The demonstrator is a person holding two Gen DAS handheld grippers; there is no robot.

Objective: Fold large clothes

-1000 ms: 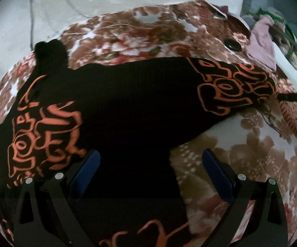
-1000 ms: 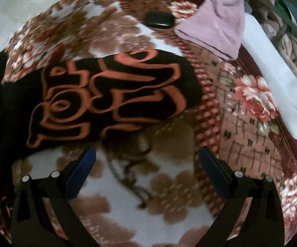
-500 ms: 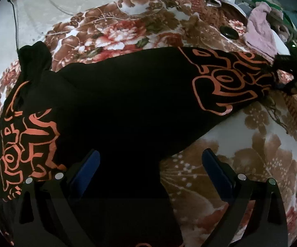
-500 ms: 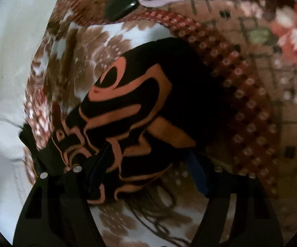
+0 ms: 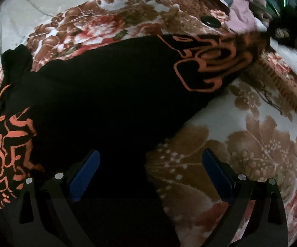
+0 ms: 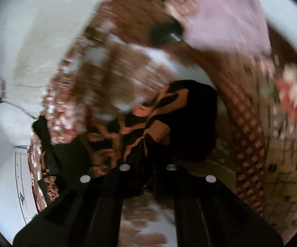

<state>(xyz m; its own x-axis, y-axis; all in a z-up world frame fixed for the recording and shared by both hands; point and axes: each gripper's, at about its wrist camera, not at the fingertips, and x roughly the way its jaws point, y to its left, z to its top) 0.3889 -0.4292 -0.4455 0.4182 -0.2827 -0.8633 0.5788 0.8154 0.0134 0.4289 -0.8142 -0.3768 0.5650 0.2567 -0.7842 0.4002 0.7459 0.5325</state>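
The black garment with orange print (image 5: 111,94) lies spread across the flowery blanket (image 5: 251,144) on the bed. One printed sleeve (image 5: 216,61) reaches out to the far side, and that end is the part being picked up.

The right gripper (image 6: 148,154) has just been closing, and its jaws are now clenched on the sleeve end (image 6: 169,123), with the cloth bunched between them. It probably holds the tip so the sleeve can be carried back over the body of the garment for a fold.

The left gripper (image 5: 150,177) hangs over the garment's near edge with its jaws released and nothing in them. It may be waiting to press the cloth down.

A pink cloth (image 5: 242,16) lies further back.
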